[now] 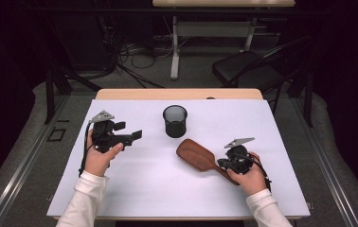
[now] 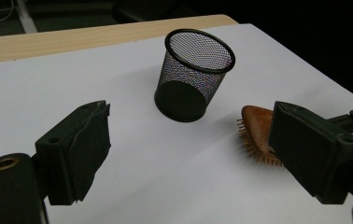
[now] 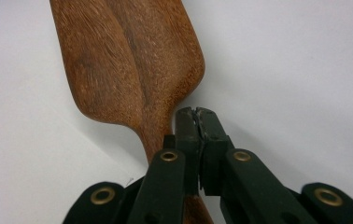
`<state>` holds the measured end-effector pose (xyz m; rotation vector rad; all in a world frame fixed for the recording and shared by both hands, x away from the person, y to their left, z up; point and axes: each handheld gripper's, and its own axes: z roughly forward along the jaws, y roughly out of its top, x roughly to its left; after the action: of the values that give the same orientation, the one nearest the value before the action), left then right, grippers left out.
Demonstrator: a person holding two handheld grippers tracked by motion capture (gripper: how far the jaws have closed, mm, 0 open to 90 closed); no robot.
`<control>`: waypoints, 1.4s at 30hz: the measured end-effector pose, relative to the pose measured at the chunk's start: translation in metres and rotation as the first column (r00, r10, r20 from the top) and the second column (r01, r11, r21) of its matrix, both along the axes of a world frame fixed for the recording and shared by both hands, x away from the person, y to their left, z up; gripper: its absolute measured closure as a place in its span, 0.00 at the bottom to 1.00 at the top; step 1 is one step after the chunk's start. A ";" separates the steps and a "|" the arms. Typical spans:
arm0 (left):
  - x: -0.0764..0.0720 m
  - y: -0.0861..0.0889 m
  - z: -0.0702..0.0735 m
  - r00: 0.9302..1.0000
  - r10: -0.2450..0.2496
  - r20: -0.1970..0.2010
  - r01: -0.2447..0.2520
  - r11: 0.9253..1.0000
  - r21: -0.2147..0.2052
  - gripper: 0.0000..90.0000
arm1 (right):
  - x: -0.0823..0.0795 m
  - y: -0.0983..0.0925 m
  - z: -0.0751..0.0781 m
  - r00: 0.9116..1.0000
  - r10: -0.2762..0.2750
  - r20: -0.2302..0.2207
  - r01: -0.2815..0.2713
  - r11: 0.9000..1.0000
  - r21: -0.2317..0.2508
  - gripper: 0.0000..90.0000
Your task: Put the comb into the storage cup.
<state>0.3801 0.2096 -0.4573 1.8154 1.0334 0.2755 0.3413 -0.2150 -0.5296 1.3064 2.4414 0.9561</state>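
A brown wooden paddle hairbrush (image 1: pixel 196 155) is seen lying bristles down on the white-covered bench (image 1: pixel 144 189), just in front of a black wire-mesh cup (image 1: pixel 174 121) that stands upright near the middle. The right gripper (image 1: pixel 223 163) is held over the brush's handle; in the right gripper view its jaws are pressed together above the handle (image 3: pixel 153 137), beside the neck, with nothing clamped between them. The left gripper (image 1: pixel 137 135) is held well apart at the left, its jaws wide apart and empty.
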 end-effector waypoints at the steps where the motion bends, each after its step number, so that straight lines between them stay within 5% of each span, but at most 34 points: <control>1: 0.000 0.000 0.000 1.000 0.000 0.000 0.000 1.000 0.000 0.14 | 0.000 0.000 0.001 1.000 0.006 0.000 -0.006 1.000 -0.004 0.97; 21: 0.001 0.001 -0.001 1.000 0.000 -0.005 0.000 1.000 0.001 0.14 | -0.003 0.002 0.013 0.997 0.044 0.060 -0.045 0.999 0.014 0.48; 33: 0.000 0.002 -0.001 1.000 0.003 -0.006 -0.003 1.000 -0.007 0.14 | -0.004 0.005 0.016 0.993 0.071 0.090 -0.072 0.997 0.007 0.41; 42: 0.000 0.002 -0.001 1.000 0.004 -0.007 -0.004 1.000 -0.008 0.14 | -0.003 0.006 0.014 0.997 0.059 0.055 -0.059 0.998 0.000 0.37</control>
<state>0.3806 0.2115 -0.4584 1.8087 1.0419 0.2678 0.3382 -0.2087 -0.5156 1.1990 2.4502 0.9955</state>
